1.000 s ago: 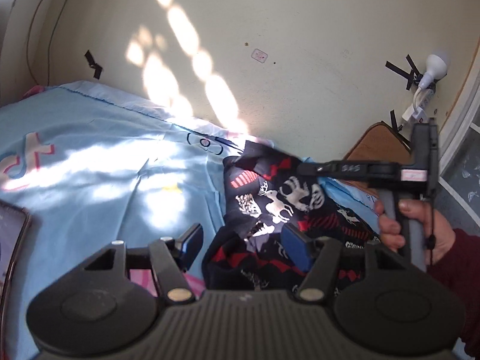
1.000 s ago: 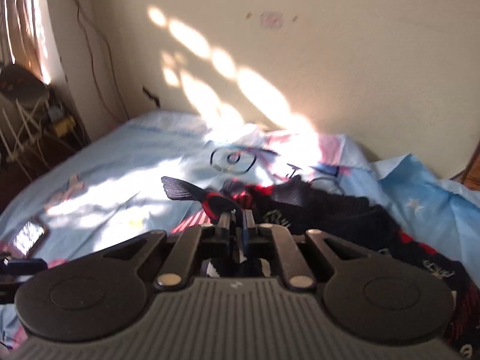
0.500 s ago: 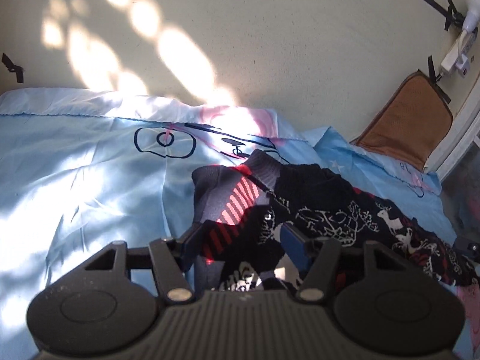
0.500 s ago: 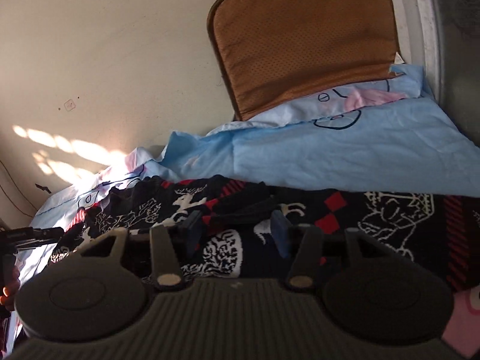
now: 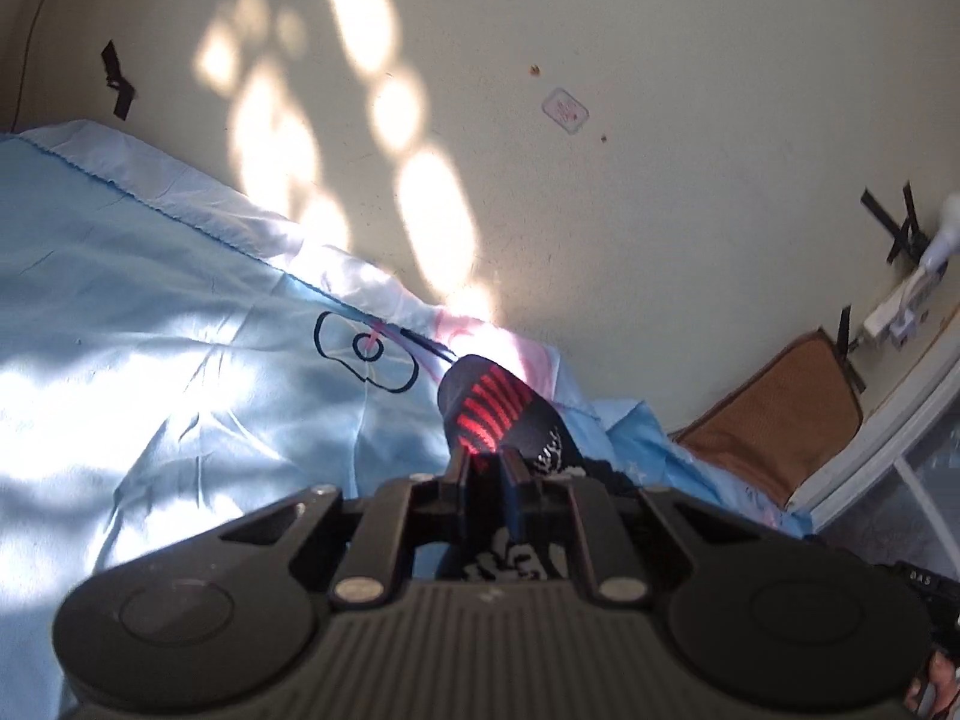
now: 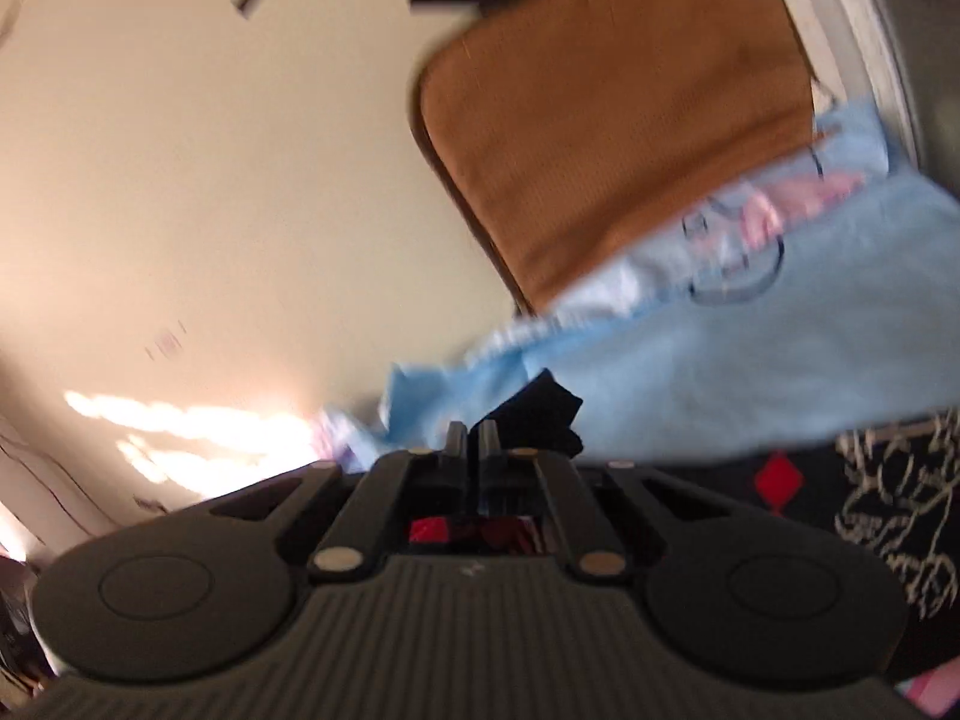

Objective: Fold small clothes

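A small dark garment with red stripes and white reindeer print [image 5: 498,414] lies on a light blue bedsheet [image 5: 150,324]. My left gripper [image 5: 485,463] is shut on a red-striped end of it, which sticks up past the fingertips. In the right wrist view the same garment [image 6: 864,516] spreads to the right, blurred. My right gripper [image 6: 471,438] is shut on a black fold of it that pokes out just beyond the pads.
A cream wall with sun patches rises right behind the bed. A brown cushion [image 6: 618,114] leans against the wall at the bed's right end, beside a white window frame [image 5: 888,420]. A white plug and black tape [image 5: 906,300] are on the wall. A person's hand shows at the lower right corner [image 5: 936,684].
Both grippers stood open over the garment half a second ago and have now shut on its cloth. The left view has swung and rolled; the right view is blurred from motion.
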`<action>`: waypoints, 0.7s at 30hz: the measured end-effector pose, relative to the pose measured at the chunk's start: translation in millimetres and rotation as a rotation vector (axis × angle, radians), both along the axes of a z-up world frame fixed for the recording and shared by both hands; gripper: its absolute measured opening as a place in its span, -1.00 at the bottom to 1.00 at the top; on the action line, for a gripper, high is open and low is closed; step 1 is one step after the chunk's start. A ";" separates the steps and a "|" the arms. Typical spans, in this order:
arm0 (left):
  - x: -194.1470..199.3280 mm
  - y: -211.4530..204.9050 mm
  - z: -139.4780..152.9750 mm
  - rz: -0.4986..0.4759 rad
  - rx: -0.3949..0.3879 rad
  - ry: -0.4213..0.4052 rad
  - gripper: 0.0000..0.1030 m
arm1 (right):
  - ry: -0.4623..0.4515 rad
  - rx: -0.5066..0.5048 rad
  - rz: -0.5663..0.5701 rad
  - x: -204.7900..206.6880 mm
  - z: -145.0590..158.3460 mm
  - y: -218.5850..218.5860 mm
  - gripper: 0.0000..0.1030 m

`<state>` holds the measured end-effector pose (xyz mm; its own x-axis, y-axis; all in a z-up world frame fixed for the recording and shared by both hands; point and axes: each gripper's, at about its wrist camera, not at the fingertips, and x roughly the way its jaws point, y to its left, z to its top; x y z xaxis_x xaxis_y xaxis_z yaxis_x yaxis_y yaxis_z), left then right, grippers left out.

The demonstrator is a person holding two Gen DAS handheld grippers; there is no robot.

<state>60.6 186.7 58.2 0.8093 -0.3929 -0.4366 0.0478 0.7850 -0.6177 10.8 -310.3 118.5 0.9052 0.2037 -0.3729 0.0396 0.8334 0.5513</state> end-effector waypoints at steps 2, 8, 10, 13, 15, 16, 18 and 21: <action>0.1 15.3 -9.9 0.051 -0.103 0.008 -0.80 | -0.114 -0.036 -0.032 -18.2 14.5 -1.3 -0.89; 7.7 21.7 -45.4 0.147 -0.090 0.152 -0.66 | 0.172 -0.131 0.015 -22.7 -41.5 4.3 -0.83; 9.1 19.2 -45.8 0.134 -0.057 0.167 -0.36 | 0.227 -0.114 0.014 -26.2 -56.7 1.0 -0.83; 3.0 21.5 -35.2 0.155 -0.042 0.139 0.15 | 0.219 -0.077 0.014 -24.0 -53.6 -3.0 -0.78; -3.8 25.4 -26.8 0.179 -0.023 0.111 0.21 | 0.204 -0.026 0.038 -8.0 -44.6 -2.3 -0.66; -7.1 27.3 -24.3 0.185 -0.029 0.105 0.23 | 0.190 -0.010 0.056 2.7 -41.0 -0.4 -0.51; -16.7 29.4 -20.1 0.193 -0.065 0.092 0.25 | 0.181 0.010 0.076 29.1 -36.1 3.1 -0.24; -26.0 20.5 -18.3 0.167 -0.068 0.075 0.27 | 0.242 0.117 0.094 78.2 -45.2 5.6 -0.23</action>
<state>34.6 207.2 39.9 0.8321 -0.2864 -0.4750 -0.1276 0.7346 -0.6664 89.0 -304.7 73.4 0.7680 0.3367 -0.5448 0.1073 0.7710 0.6277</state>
